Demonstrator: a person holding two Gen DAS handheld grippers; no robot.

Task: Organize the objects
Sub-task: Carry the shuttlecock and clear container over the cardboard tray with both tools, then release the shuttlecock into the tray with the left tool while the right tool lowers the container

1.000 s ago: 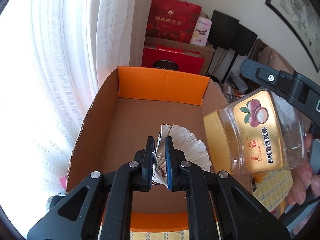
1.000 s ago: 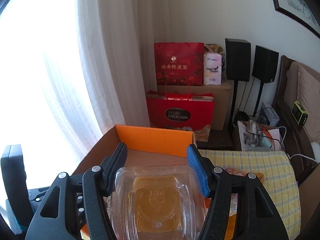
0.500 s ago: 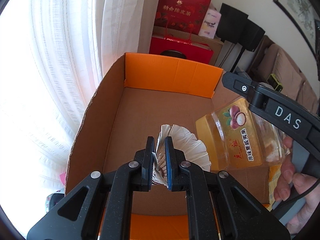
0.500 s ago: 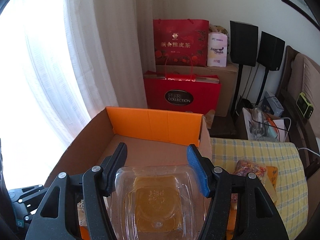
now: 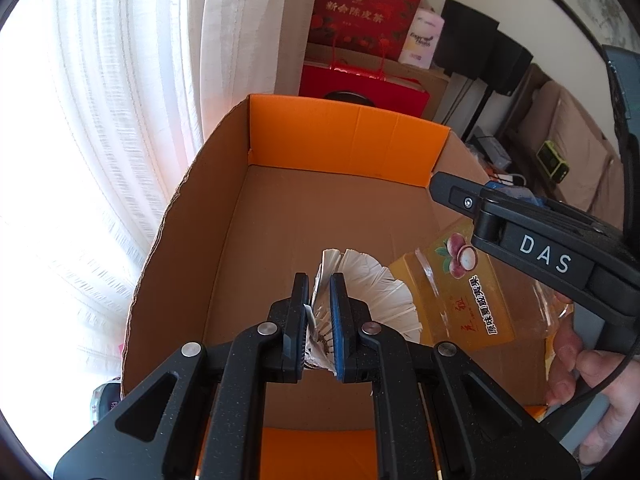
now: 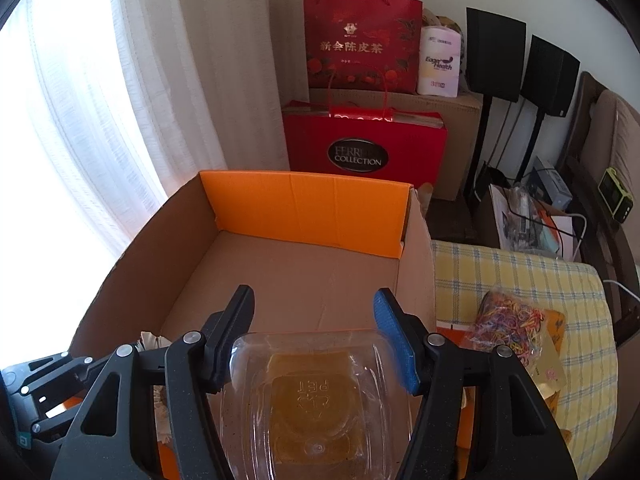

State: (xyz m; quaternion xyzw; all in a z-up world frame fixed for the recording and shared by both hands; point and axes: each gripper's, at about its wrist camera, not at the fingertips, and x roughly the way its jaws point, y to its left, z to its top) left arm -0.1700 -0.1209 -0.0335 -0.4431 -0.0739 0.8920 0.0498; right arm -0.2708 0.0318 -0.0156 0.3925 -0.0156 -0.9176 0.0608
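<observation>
While the left gripper (image 5: 320, 316) pinches a white feather shuttlecock (image 5: 372, 300) tight, the right gripper (image 6: 316, 336) squeezes a clear plastic jar (image 6: 316, 396) from both sides. Both things hang over the open cardboard box (image 5: 192, 248), with the jar just to the right of the shuttlecock and closer to the box's right wall. The jar lies tipped, its bottom toward the right camera. Whether it touches the box floor is hard to see. A yellow checked cloth (image 6: 520, 276) lies beside the box, near white curtains (image 6: 120, 120).
</observation>
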